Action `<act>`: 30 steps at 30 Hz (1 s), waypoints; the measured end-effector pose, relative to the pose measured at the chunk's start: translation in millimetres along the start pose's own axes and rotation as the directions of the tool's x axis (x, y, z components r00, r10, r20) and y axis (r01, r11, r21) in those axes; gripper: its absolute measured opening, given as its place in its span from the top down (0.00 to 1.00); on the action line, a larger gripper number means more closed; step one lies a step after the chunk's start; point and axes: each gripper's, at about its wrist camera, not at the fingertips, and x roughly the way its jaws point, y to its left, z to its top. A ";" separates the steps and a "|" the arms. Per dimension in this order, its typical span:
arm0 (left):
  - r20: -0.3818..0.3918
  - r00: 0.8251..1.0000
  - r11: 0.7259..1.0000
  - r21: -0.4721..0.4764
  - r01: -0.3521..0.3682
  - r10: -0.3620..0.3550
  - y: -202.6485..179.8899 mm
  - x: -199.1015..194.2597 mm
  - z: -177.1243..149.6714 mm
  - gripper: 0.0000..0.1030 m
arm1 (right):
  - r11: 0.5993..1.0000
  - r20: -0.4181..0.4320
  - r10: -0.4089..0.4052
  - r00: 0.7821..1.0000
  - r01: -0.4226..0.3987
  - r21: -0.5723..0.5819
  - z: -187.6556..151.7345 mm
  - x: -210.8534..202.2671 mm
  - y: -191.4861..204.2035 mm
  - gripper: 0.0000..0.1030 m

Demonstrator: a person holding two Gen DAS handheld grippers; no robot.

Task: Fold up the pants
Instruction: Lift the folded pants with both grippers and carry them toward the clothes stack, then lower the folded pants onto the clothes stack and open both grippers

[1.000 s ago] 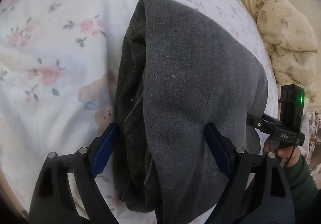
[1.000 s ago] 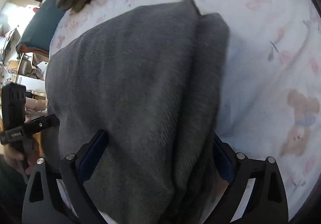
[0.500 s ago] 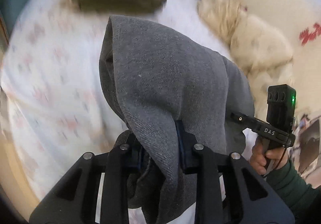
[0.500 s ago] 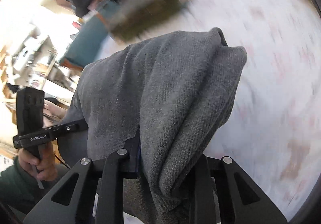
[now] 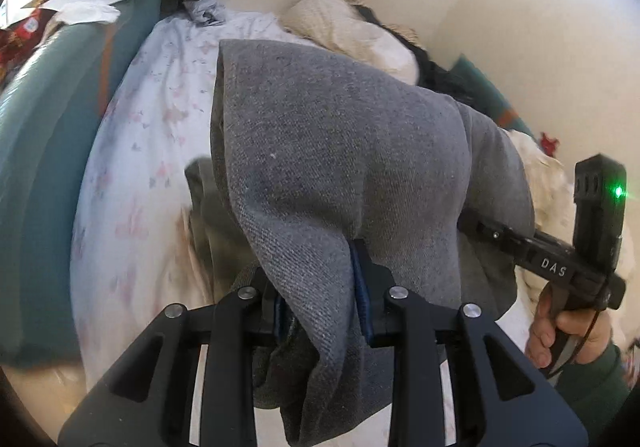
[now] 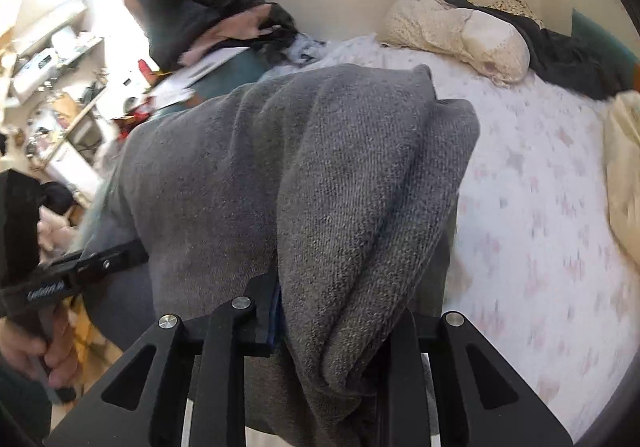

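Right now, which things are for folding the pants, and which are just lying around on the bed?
For the job:
- grey pants
- left gripper, clamped on them
- right gripper, clamped on them

Just lying about:
- cream bedding
- dark clothes
- olive garment
- floral sheet, the surface underneath

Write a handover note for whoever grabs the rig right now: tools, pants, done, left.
Left tool: shut on the folded grey knit pants, gripping one edge.
Right tool: shut on the same pants at the other edge.
Pants: lifted clear of the white floral bedsheet, draped over both tools.
An olive-green folded garment lies on the sheet below.
Done: pants folded into a thick bundle and picked up.
Left: set the bundle down, perhaps on that garment, then release.
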 end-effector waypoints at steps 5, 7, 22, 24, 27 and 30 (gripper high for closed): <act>-0.083 0.993 0.994 -0.071 -0.084 0.078 36.8 69.2 7.5 0.48 | 0.995 -0.136 -0.088 0.987 0.094 0.043 31.5 82.8 -30.0 0.50; -0.033 0.989 0.988 -0.035 -0.147 0.146 37.8 67.7 8.2 0.20 | 0.986 -0.164 -0.140 0.976 0.153 0.067 29.7 98.0 -43.4 0.24; 0.268 0.909 0.940 0.028 -0.339 0.320 15.4 -48.4 -54.1 0.09 | 0.963 0.056 -0.253 0.966 0.257 -0.081 -8.7 -29.8 -17.5 0.20; 0.276 0.917 0.949 0.041 -0.312 0.289 2.6 -62.8 -74.7 0.09 | 0.968 0.094 -0.224 0.970 0.233 -0.092 -31.7 -55.5 -1.5 0.17; 0.321 0.907 0.951 0.058 -0.304 0.271 -23.4 -97.3 -120.3 0.09 | 0.975 0.146 -0.190 0.971 0.204 -0.088 -71.1 -91.3 22.3 0.15; 0.350 0.906 0.958 0.065 -0.278 0.239 -44.8 -130.7 -165.8 0.09 | 0.988 0.188 -0.134 0.973 0.147 -0.054 -116.9 -128.2 37.9 0.08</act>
